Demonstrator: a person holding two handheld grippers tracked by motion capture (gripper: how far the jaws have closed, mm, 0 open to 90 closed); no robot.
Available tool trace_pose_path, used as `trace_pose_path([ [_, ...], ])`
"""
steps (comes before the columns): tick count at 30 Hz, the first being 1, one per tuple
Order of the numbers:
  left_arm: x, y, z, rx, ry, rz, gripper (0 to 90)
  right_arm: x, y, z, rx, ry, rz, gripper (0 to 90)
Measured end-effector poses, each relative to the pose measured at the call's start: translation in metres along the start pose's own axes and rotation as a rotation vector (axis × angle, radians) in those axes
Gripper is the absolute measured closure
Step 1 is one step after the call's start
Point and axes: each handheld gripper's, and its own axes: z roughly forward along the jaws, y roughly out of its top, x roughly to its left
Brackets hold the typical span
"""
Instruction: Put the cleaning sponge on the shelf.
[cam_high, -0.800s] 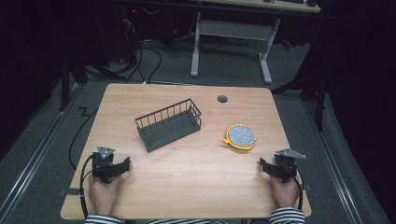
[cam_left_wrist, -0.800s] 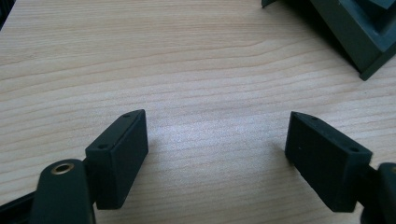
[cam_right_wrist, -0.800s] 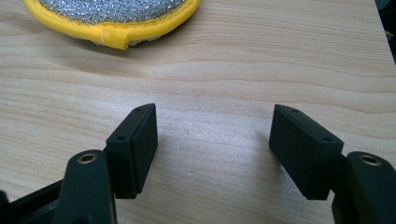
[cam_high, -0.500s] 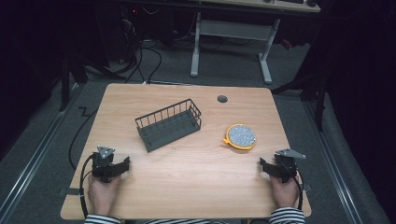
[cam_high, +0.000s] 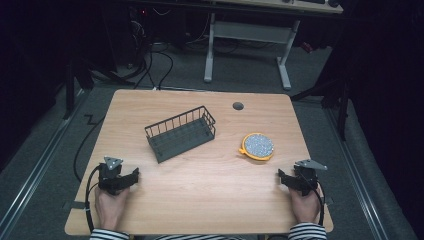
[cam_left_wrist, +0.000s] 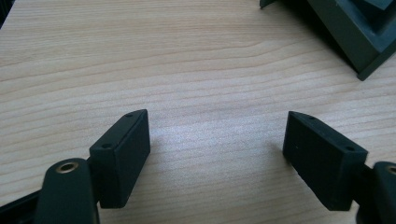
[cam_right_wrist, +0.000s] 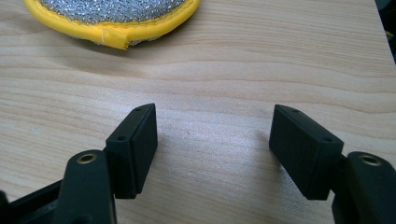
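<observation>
Resting wide apart and empty on the bench (cam_high: 200, 200): left tool (cam_high: 131, 178), right tool (cam_high: 283, 178). Round scouring pad (cam_high: 258, 146) at eleven o'clock of right tool, wire basket (cam_high: 181, 133) near. Risking a flat pad slipping from a shallow pinch.

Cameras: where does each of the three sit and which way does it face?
High view: above the person's side, facing forward and down on the light wooden table; both hands with the left gripper and right gripper show.
Left gripper view: rides that gripper, low over the wood, jaws apart, toward the dark wire basket.
Right gripper view: rides that gripper, jaws apart, toward the round yellow-rimmed silver scouring pad.
Shared: basket and pad also appear from above.
</observation>
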Motion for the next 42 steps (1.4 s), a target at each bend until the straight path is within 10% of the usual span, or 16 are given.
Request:
trace_pose_path([
  [23, 0.005, 0.011, -0.017, -0.008, -0.095, -0.054, 30.9, 0.000, 0.000, 0.000, -0.001, 0.006, -0.006, 32.4],
  [42, -0.003, 0.069, -0.041, -0.063, -0.191, -0.075, 33.4, 0.000, 0.000, 0.000, 0.002, 0.006, -0.006, 32.3],
])
